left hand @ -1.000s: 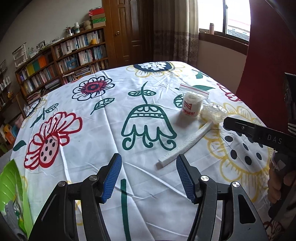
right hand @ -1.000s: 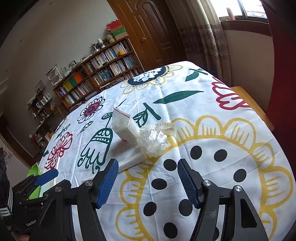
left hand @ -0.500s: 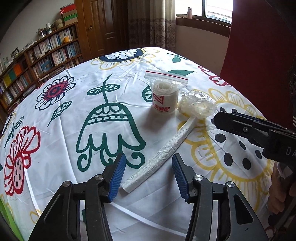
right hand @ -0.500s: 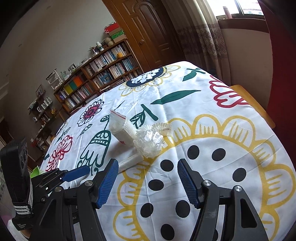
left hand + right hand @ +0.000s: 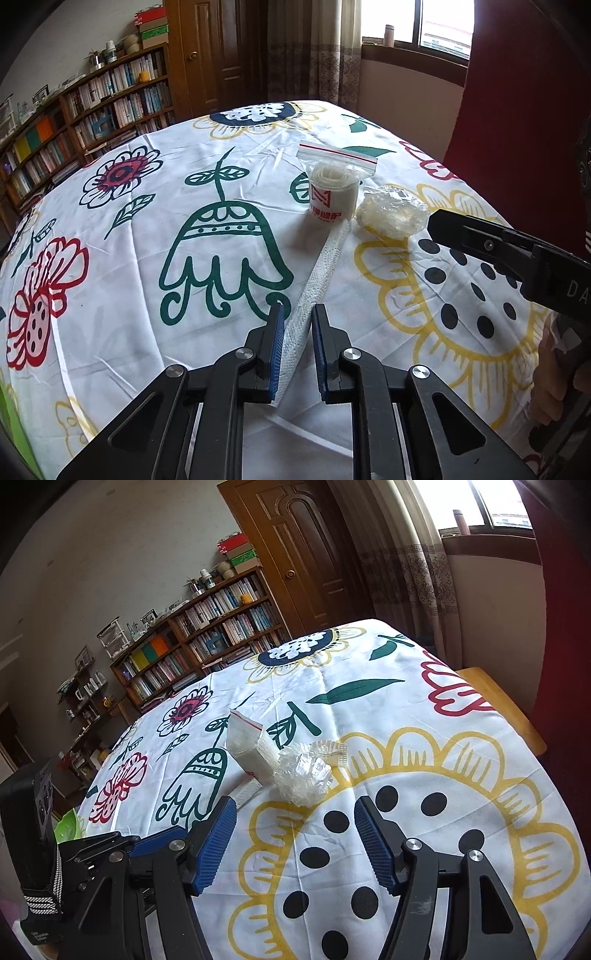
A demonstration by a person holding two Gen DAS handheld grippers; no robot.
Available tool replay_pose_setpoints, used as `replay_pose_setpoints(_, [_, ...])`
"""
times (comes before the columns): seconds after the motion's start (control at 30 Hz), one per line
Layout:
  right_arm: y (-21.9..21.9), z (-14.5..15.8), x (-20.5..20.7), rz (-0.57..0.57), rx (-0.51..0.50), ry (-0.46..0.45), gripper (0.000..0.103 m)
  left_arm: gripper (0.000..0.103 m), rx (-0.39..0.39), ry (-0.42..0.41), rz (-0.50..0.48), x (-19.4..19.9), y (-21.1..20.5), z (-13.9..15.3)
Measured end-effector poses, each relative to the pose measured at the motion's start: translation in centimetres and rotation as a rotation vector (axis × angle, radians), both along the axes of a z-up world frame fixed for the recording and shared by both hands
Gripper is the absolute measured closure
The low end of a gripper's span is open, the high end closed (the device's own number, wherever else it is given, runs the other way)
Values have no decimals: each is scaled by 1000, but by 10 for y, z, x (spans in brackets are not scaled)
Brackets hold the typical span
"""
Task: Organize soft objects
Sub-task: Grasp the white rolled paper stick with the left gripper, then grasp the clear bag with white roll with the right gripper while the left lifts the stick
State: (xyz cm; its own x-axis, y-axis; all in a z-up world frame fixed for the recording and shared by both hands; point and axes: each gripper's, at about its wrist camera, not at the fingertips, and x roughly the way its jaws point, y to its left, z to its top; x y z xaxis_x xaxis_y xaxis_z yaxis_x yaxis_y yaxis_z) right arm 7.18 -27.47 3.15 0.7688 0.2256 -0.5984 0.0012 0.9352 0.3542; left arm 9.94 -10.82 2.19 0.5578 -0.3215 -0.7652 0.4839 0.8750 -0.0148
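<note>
A long white textured strip [image 5: 325,266] lies on the flowered tablecloth, its near end between my left gripper's blue pads. My left gripper [image 5: 298,314] is shut on that end. A zip bag with a white roll [image 5: 334,192] stands at the strip's far end, and a crumpled clear plastic wrap [image 5: 391,214] lies right of it. In the right wrist view my right gripper [image 5: 295,812] is open and empty, just short of the plastic wrap [image 5: 303,775]; the zip bag [image 5: 247,744] and a bit of the strip [image 5: 245,794] sit behind it.
The flowered tablecloth [image 5: 110,295] covers the whole table; its far right corner shows bare wood [image 5: 506,709]. A green object [image 5: 68,827] sits at the left edge. Bookshelves [image 5: 207,638], a door and a curtained window stand beyond.
My left gripper moved forward over the strip's near end and closed on it. My right gripper stayed open and barely moved.
</note>
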Motion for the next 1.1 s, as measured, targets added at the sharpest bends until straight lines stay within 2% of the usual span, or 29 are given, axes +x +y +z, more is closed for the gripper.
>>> replay_pose_setpoints(0.3, [29, 15, 27, 89, -121, -31, 33, 89, -23, -35, 88, -14, 30, 11])
replay_pose_setpoints(0.57, [59, 11, 67, 172, -242, -13, 34, 89, -26, -8, 89, -11, 34, 6])
replay_pose_setpoints(0.63, [64, 7, 76, 176, -277, -1, 40, 88, -23, -4, 84, -11, 32, 4])
replay_pose_setpoints(0.7, [68, 2, 84, 188, -297, 18, 54, 88, -23, 0, 82, -9, 31, 3])
replay_pose_setpoints(0.73, [69, 0, 87, 187, -307, 31, 58, 88, -24, 4, 82, -9, 31, 2])
replay_pose_setpoints(0.8, [68, -2, 88, 178, -315, 36, 62, 88, -28, 12, 85, -7, 31, 1])
replay_pose_setpoints(1.1, [57, 19, 71, 147, -246, -44, 63, 81, -56, 34, 98, 2, 29, 0])
